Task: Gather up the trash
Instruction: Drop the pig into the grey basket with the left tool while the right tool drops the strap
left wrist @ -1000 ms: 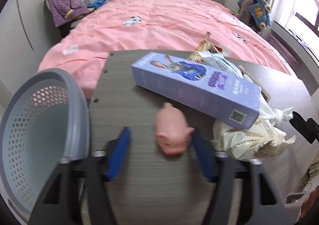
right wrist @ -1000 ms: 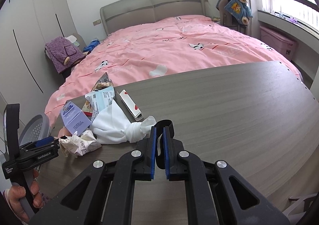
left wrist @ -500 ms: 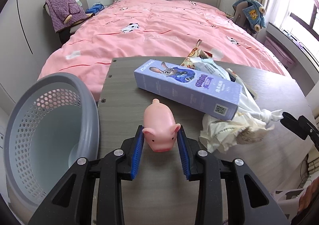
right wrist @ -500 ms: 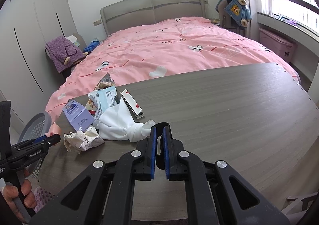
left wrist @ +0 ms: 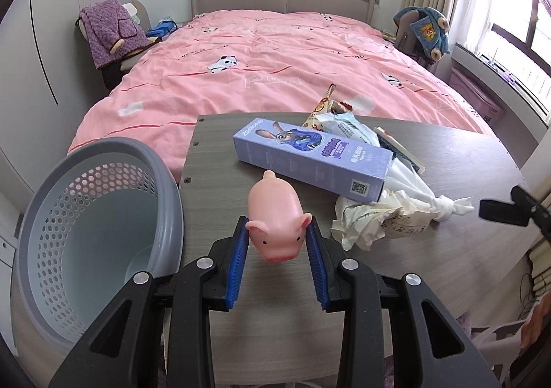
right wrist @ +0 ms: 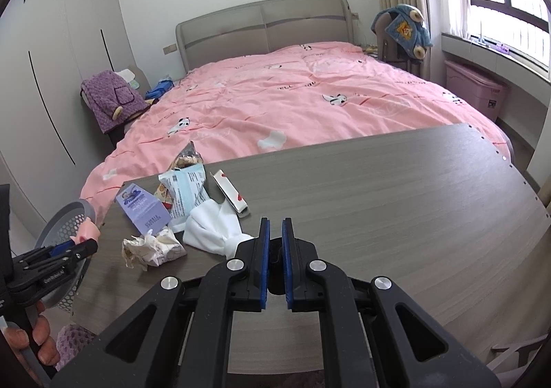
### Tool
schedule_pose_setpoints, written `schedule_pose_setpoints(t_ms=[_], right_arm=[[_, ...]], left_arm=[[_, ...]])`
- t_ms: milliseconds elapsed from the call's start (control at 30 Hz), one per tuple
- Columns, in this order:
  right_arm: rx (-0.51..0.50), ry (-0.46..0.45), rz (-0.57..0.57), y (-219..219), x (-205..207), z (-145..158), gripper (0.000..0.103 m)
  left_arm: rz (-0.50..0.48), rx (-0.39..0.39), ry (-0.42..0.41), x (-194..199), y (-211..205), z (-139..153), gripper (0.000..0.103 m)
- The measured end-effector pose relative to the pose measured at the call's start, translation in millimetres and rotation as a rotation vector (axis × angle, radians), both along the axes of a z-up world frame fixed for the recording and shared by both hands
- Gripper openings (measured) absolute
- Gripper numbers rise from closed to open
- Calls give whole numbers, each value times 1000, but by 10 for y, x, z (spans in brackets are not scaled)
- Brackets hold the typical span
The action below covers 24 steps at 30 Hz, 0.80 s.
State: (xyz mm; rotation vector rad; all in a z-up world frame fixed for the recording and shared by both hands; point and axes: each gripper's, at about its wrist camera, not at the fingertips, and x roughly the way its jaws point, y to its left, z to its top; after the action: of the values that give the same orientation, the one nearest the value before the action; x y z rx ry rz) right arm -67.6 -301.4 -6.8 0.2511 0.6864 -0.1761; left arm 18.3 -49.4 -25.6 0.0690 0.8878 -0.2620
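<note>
Left gripper (left wrist: 277,243) clamped on pink pig (left wrist: 275,212), above table edge (left wrist: 213,216). Step: carrying to bin (left wrist: 100,229) at your nine o'clock. Next: swing over rim, release. Right gripper (right wrist: 275,260) nearly shut, empty.

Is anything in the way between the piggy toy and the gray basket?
Nothing visible. The left claw holds the pink pig over the table edge, and the gray basket sits open right beside it.
</note>
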Motion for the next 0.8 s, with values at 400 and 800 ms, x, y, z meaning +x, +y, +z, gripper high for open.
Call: schedule_pose_setpoints(t_ms=[400, 800], right_arm=[[-25, -12, 32, 192, -92, 163, 8], [-34, -64, 240, 1063, 198, 499, 8]], left_arm=[[-10, -4, -29, -131, 56, 120, 33], [109, 32, -90, -163, 643, 315, 33]])
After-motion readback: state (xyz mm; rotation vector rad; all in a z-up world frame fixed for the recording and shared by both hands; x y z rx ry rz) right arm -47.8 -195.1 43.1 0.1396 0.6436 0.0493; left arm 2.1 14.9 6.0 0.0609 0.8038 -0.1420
